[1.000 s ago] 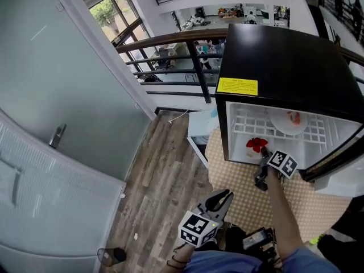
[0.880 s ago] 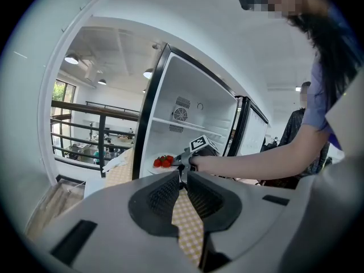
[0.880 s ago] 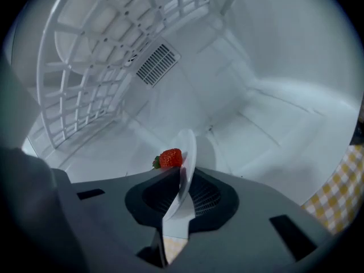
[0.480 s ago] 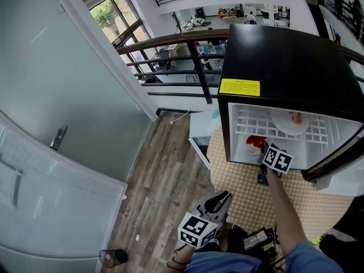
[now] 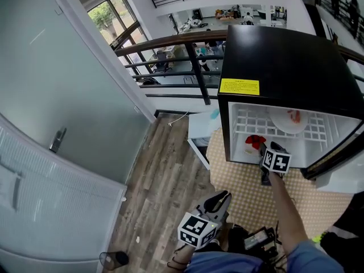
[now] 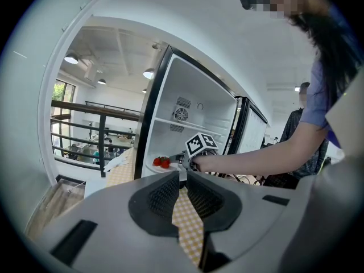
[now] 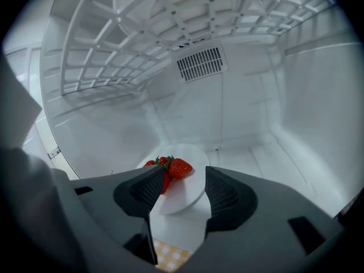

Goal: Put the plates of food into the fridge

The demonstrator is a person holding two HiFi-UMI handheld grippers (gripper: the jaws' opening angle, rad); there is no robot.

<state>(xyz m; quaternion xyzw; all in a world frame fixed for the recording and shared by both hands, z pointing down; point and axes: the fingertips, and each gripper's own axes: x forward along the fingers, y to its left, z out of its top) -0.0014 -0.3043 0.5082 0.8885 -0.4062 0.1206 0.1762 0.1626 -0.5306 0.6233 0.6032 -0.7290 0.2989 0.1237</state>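
A white plate of strawberries (image 7: pixel 181 191) sits on the floor of the open black fridge (image 5: pixel 284 61), also seen from the head as the strawberry plate (image 5: pixel 253 144). My right gripper (image 7: pixel 183 176) reaches into the fridge. Its jaws have just been opening and now stand wide, with the plate's near edge between them and neither pad pressing it. From above, the right gripper (image 5: pixel 263 152) is at the fridge's mouth. A second plate (image 5: pixel 289 121) lies on the wire shelf (image 5: pixel 253 121). My left gripper (image 5: pixel 220 198) hangs low in front of the fridge, shut and empty, as the left gripper (image 6: pixel 181 175) view shows.
The fridge stands on a yellow checked cloth (image 5: pixel 250 195). Its door (image 5: pixel 335 158) is swung open at the right. A white low table (image 5: pixel 200 127) is left of the fridge. Wooden floor (image 5: pixel 165 186) runs along a glass wall, with a dark cup (image 5: pixel 114 259) on it.
The right gripper has rolled and its jaws have gone from shut on the strawberry plate to wide open. The plate now rests on the fridge floor. The left gripper has kept still.
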